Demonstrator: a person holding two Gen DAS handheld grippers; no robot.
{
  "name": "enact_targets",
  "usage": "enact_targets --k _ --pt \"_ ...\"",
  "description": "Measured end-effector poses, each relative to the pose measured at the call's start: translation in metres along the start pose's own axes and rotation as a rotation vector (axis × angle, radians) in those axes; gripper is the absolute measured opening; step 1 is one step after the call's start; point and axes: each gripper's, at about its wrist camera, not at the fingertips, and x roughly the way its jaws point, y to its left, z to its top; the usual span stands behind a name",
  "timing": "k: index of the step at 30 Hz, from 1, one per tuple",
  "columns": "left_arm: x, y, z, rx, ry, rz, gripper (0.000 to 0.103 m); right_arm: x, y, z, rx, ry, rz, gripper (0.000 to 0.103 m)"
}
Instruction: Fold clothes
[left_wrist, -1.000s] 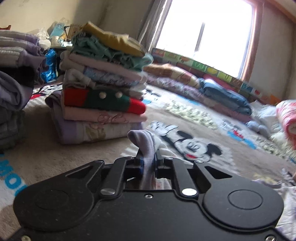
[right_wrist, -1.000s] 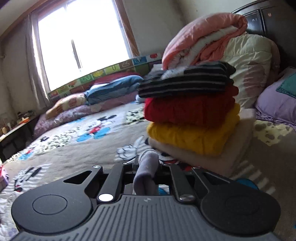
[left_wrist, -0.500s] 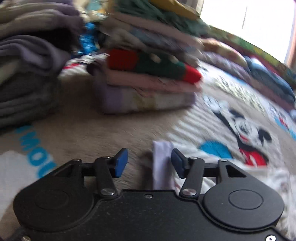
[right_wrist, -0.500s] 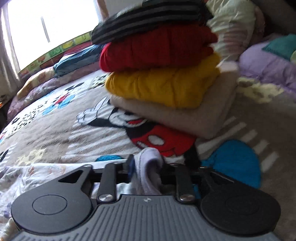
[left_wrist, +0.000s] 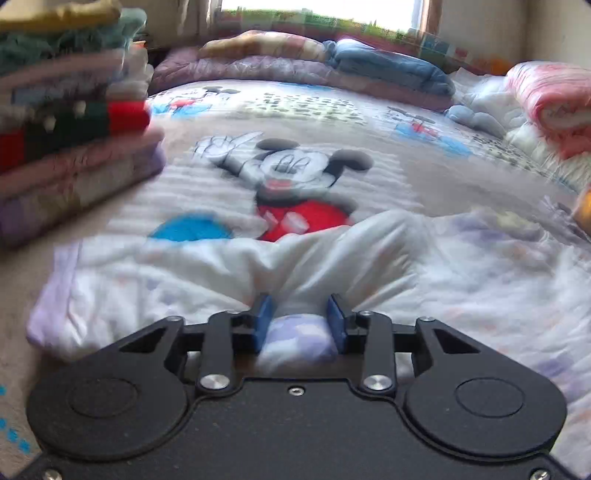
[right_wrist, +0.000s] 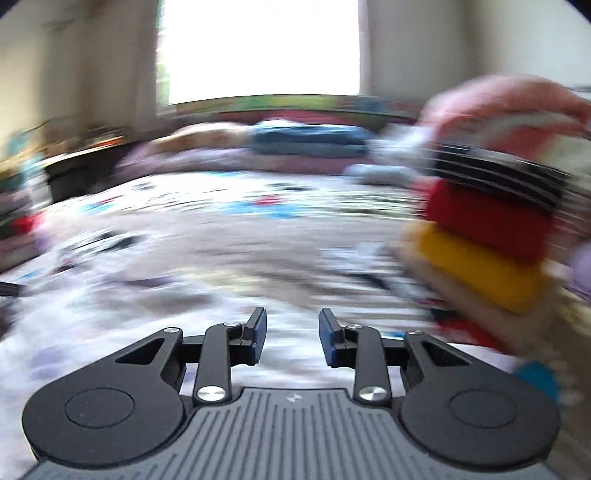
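A white garment with pale purple print lies spread and rumpled across the Mickey Mouse blanket in the left wrist view. My left gripper is open, its blue pads on either side of a purple-printed fold of the garment, low over the cloth. My right gripper is open and empty above the blanket; that view is heavily blurred, with the pale garment smeared at lower left.
A tall stack of folded clothes stands at the left. A stack of striped, red and yellow folded knits stands at the right. Rolled quilts line the far edge under the window. A pink bedding bundle lies far right.
Both grippers have let go of the garment corners they held and opened. The garment now lies on the blanket. Both cameras have swung toward the window, the right one fast.
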Motion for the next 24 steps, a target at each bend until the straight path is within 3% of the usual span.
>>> enact_targets --k 1,3,4,8,11,15,20,24 --pt "-0.005 0.006 0.004 -0.043 -0.014 0.005 0.022 0.002 0.013 0.0 -0.021 0.014 0.048 0.028" --pt "-0.017 0.014 0.008 -0.085 -0.082 0.001 0.022 0.005 0.034 -0.001 -0.085 0.042 0.109 0.026" --pt "-0.015 0.016 0.007 -0.097 -0.061 -0.011 0.022 0.006 0.044 -0.003 -0.122 0.051 0.129 0.025" --pt "-0.005 0.014 0.0 -0.092 -0.007 0.007 0.024 0.01 0.035 -0.027 -0.115 0.166 0.125 0.022" --pt "-0.012 0.003 -0.001 -0.053 -0.033 0.03 0.024 0.013 0.029 -0.045 -0.109 0.253 0.122 0.017" --pt "-0.035 -0.008 -0.005 -0.006 -0.085 0.047 0.024 -0.016 0.013 -0.055 -0.053 0.243 0.065 0.02" --pt "-0.09 -0.032 -0.019 0.118 -0.177 0.031 0.024 -0.05 0.002 -0.078 0.036 0.242 0.009 0.02" --pt "-0.135 -0.056 -0.034 0.191 -0.229 -0.009 0.024 -0.083 0.007 -0.08 0.07 0.132 -0.027 0.02"
